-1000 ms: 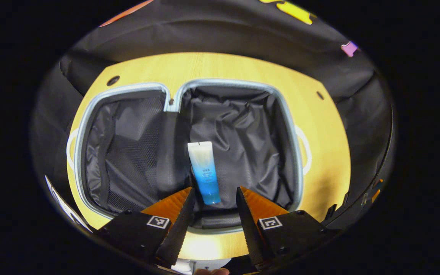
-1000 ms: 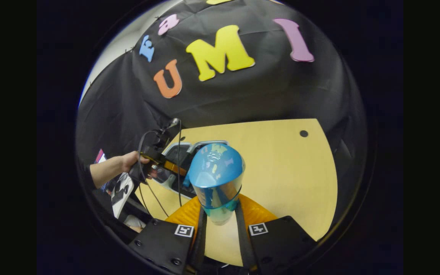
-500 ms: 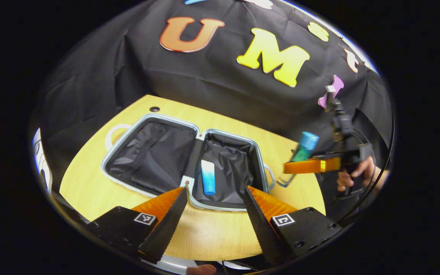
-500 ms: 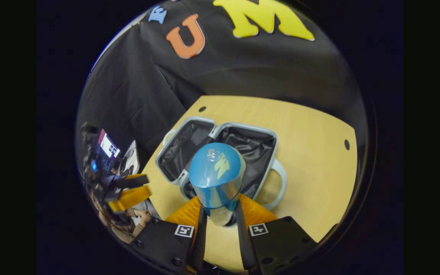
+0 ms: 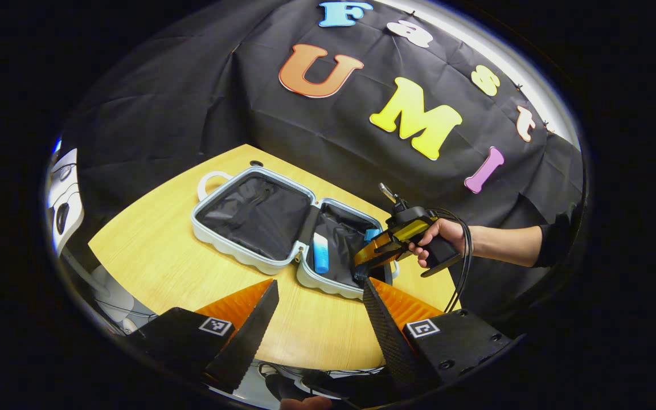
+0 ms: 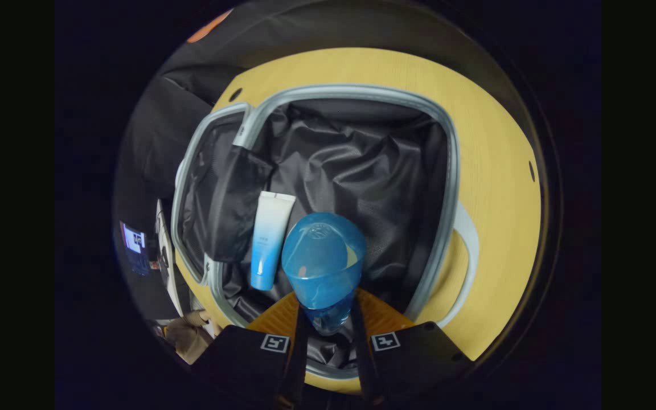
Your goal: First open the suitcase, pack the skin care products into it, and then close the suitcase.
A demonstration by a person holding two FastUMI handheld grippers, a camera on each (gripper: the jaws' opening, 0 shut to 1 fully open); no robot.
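Blue-capped bottle (image 6: pixel 323 263) stays pinched in your right tool (image 6: pixel 328 319) above the open suitcase (image 6: pixel 447 171), beside the tube (image 6: pixel 268 239), ready to release; left tool (image 5: pixel 319 319) hangs spread.

Handheld two-finger gripper rig and the person carrying it

Left gripper (image 5: pixel 319 310): two wedge-shaped fingers with saw-toothed inner edges, each on a black block with a small square black-and-white marker and round screw heads. Right gripper (image 6: pixel 325 324): same build, two black blocks with square markers, screw heads at the lower corners; in the left gripper view it (image 5: pixel 362 272) has a black pistol-style handle, a yellow-and-black body, a small metal-tipped stub on top and looped black cables (image 5: pixel 463 250) hanging from it. Person: hand (image 5: pixel 439 239) on that handle, bare forearm, dark sleeve (image 5: pixel 553 247) pushed up toward the elbow.
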